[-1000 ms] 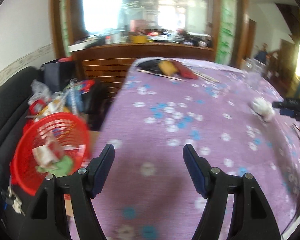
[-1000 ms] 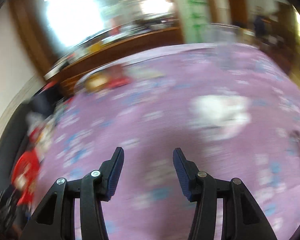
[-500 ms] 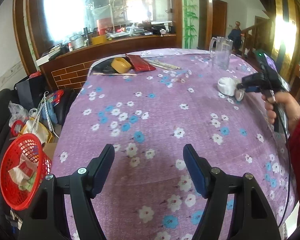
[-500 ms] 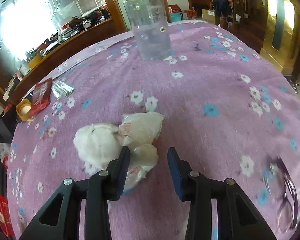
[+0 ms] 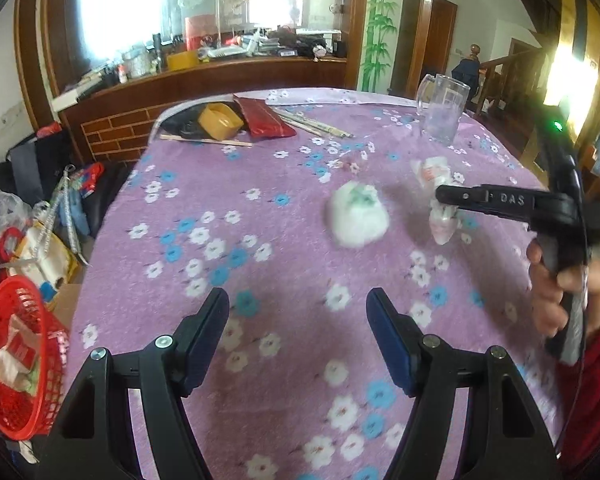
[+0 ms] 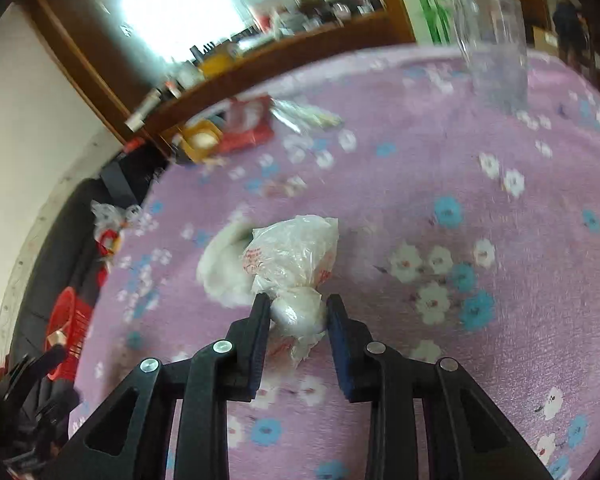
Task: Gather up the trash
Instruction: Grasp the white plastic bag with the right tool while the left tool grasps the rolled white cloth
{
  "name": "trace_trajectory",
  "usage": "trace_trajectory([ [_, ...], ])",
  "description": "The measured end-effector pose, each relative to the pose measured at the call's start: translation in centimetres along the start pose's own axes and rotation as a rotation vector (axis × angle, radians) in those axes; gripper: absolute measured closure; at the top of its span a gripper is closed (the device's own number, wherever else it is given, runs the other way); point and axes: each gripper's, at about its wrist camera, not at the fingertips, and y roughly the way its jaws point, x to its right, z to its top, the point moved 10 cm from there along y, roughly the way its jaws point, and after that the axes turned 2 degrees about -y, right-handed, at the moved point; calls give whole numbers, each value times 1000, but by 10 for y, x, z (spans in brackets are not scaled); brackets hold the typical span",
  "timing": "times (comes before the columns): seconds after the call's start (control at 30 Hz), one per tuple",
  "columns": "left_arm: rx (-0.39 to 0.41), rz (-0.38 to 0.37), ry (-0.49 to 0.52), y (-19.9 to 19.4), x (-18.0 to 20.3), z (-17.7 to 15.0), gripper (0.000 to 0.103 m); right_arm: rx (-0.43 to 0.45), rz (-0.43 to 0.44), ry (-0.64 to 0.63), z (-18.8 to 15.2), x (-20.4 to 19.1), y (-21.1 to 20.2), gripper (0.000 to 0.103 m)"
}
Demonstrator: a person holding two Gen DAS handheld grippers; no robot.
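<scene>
Half a second ago the right gripper point(image 6: 298, 312) straddled the plastic bag point(image 6: 296, 256); now its fingers pinch the bag's knotted end on the purple tablecloth point(image 6: 480, 264). Just behind the bag lies a white wad point(image 5: 357, 216), beyond it a glass mug point(image 5: 442, 110). Left gripper point(image 5: 298, 320) hovers spread, nearer than the bag.

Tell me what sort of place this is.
Most likely a home dining room: a table under a purple floral tablecloth, a glass mug, and a cluttered wooden counter behind it.

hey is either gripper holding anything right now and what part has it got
The right gripper is shut on the crumpled plastic bag, pinching its bunched lower end. The left gripper is open, holding nothing.
</scene>
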Motion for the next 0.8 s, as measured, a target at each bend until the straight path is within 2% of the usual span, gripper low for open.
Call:
trace_trajectory([
  [0.07, -17, -10, -14, 8, 6, 8, 33, 51, -25, 16, 5, 12, -7, 72],
  [0.17, -52, -15, -44, 28, 16, 19, 33, 62, -39, 66, 3, 30, -9, 72],
  [0.3, -86, -33, -86, 60, 32, 33, 33, 94, -76, 52, 5, 38, -16, 72],
  [0.43, -102, -17, -75, 89, 48, 45, 33, 130, -43, 73, 12, 36, -24, 72],
  [0.6, -129, -49, -80, 117, 66, 54, 33, 157, -80, 86, 17, 46, -29, 72],
  [0.67, -143, -37, -67, 130, 72, 53, 33, 163, -75, 103, 18, 50, -32, 72],
  [0.7, -148, -24, -57, 135, 73, 52, 35, 165, -73, 108, 19, 52, -33, 72],
  [0.77, -147, 2, -40, 140, 72, 48, 53, 167, -79, 114, 19, 55, -34, 72],
  [0.8, -143, 16, -32, 139, 69, 46, 54, 165, -78, 116, 19, 55, -34, 72],
])
